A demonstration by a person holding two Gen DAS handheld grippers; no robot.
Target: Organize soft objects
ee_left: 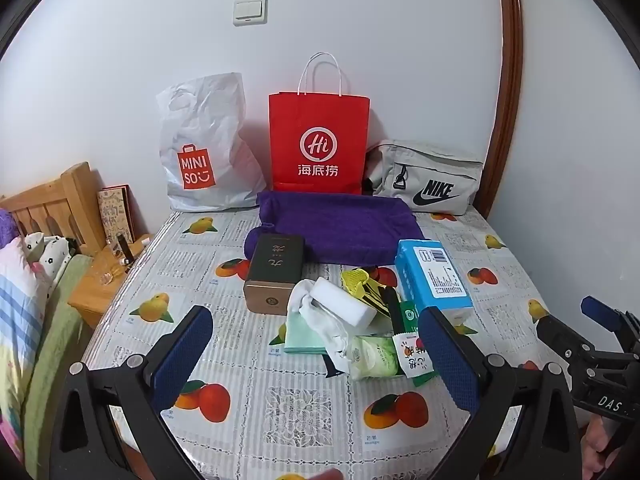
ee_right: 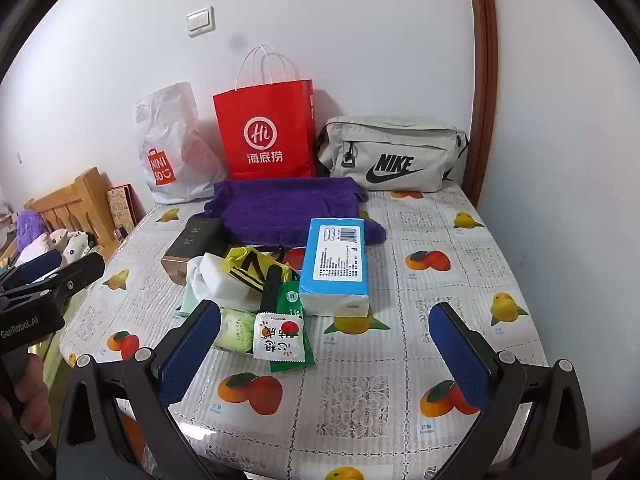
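left tongs (ee_left: 316, 354) spread wide, empty, above pile | right tongs (ee_right: 324, 344) likewise, empty | soft things: white sock (ee_left: 316, 316), purple towel (ee_left: 340, 228) mid-bench (ee_left: 248, 412), 3 bags behind | step: choosing first pick | next: lower, pinch sock clear of sponge (ee_left: 344, 300)

Place: a lived-in bedroom in a home.
Bed: wooden slatted headboard (ee_left: 48, 200) at the left, with striped bedding (ee_left: 16, 292) and a white spotted soft toy (ee_right: 76, 242) beside it.
Nightstand: low wooden bedside cabinet (ee_left: 100, 288) between bed and surface, holding what look like small bottles, too blurred to name.
Surface: a table under a clear-plastic-covered lace cloth printed with mangoes (ee_right: 432, 240), pushed against a plain white wall (ee_left: 360, 20).
Fittings: white double wall light switch (ee_left: 250, 11); dark wooden door frame (ee_right: 482, 80).
Belongings: white plastic Miniso shopping bag (ee_left: 200, 148), red paper Haidilao carrier bag (ee_left: 319, 140), grey fabric Nike waist bag (ee_right: 394, 156).
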